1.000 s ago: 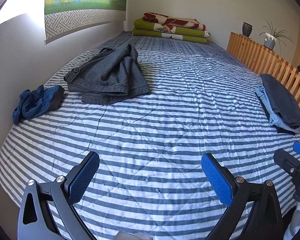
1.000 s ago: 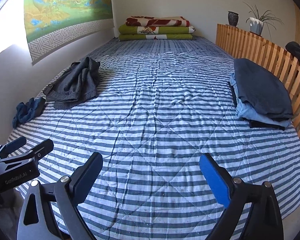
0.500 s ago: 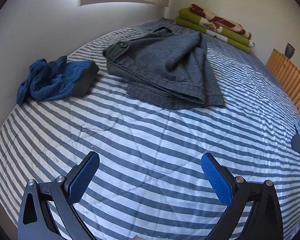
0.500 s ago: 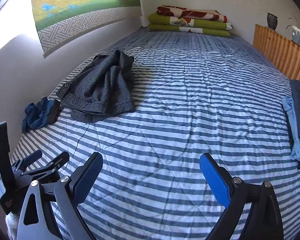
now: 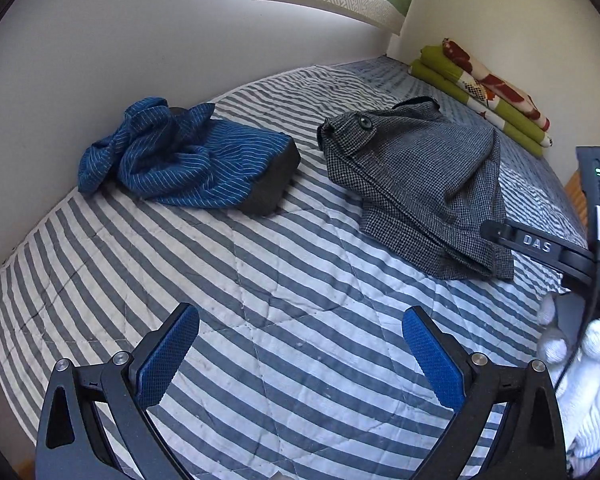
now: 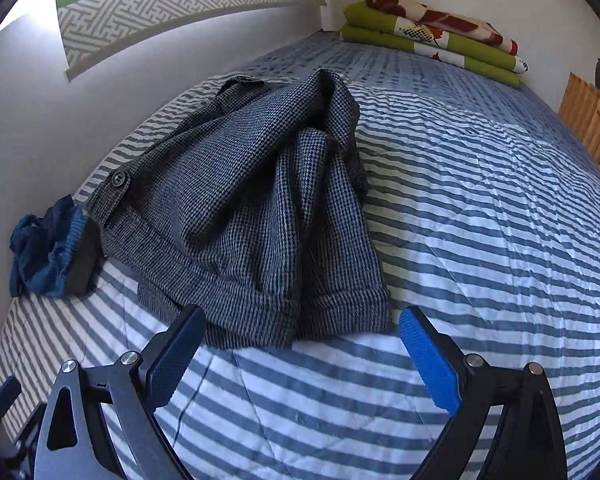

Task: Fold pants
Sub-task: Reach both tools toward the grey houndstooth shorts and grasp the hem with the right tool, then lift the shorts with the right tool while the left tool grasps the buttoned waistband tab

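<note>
1. Down at the near edge, the right gripper (image 6: 300, 334) hangs just above the striped quilt (image 6: 480, 248) with its blue-padded fingers (image 6: 430, 364) spread wide and nothing between them; the hem of the grey houndstooth pants (image 6: 252, 208) lies just beyond the tips, and the left finger overlaps the hem's edge in view.
2. Likewise the left gripper (image 5: 300, 334) is spread wide and empty, over bare quilt (image 5: 284, 280) well short of the pants (image 5: 416, 184).
3. Those pants lie crumpled in a loose heap on the quilt, button (image 6: 119, 179) and waistband toward the wall, legs bunched toward the right gripper.
4. Left of the pants, by the wall, sits a dark block draped in blue pinstriped cloth (image 5: 180, 160).
5. Beyond the pants, at the bed's far end, is a stack of folded green and patterned blankets (image 6: 432, 36).
6. Right of the pants in the left wrist view, a white-gloved hand (image 5: 580, 360) holds the other gripper's black body, marked "DAS".
</note>
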Tool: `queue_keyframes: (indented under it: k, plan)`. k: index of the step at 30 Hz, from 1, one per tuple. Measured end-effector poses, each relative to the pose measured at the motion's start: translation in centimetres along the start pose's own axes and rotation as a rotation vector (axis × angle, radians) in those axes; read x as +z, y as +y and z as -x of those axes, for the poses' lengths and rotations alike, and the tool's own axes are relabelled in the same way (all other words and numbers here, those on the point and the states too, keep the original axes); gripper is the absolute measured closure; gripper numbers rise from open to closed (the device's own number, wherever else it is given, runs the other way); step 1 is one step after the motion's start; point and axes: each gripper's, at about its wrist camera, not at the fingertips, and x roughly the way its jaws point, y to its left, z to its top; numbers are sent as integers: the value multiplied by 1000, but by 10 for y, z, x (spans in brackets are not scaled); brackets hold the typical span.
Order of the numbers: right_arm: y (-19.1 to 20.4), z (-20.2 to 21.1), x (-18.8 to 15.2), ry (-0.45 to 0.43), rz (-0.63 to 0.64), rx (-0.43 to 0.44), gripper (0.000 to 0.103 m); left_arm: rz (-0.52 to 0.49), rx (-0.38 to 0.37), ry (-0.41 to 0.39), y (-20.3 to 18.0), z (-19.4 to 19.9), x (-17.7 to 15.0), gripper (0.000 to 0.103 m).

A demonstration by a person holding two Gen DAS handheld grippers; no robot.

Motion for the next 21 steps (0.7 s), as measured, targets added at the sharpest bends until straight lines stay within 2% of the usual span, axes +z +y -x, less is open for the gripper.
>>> queue_keyframes:
  k: [2, 4, 5, 6, 8, 9, 11, 15, 21]
  plan:
    - [4, -17, 8, 18, -3, -26, 7, -11, 12, 2, 0, -2, 0, 0]
    - [6, -30, 12, 47, -19, -16, 7, -18, 16, 12, -1, -6, -1, 0]
    - [7, -35, 13, 63, -25, -3, 13, -15, 12, 19, 0, -8, -1, 0]
    - [7, -38, 12, 77, -29, 8, 21, -9, 7, 27, 0, -10, -1, 0]
    - [13, -45, 10, 120, -13, 42, 74, -4, 7, 29, 1, -11, -1, 1]
    - [17, -46, 10, 139, 1, 64, 80, -4, 12, 25, 2, -11, -1, 1]
    - [23, -35, 8, 107, 41, 39, 91, -4, 18, 16, 3, -10, -1, 1]
    - [20, 6, -1, 32, 98, 30, 92, 13, 21, 16, 8, -9, -2, 1]
    - [-9, 75, -41, -14, 130, 25, 93, 39, 21, -11, 15, 3, 0, 1]
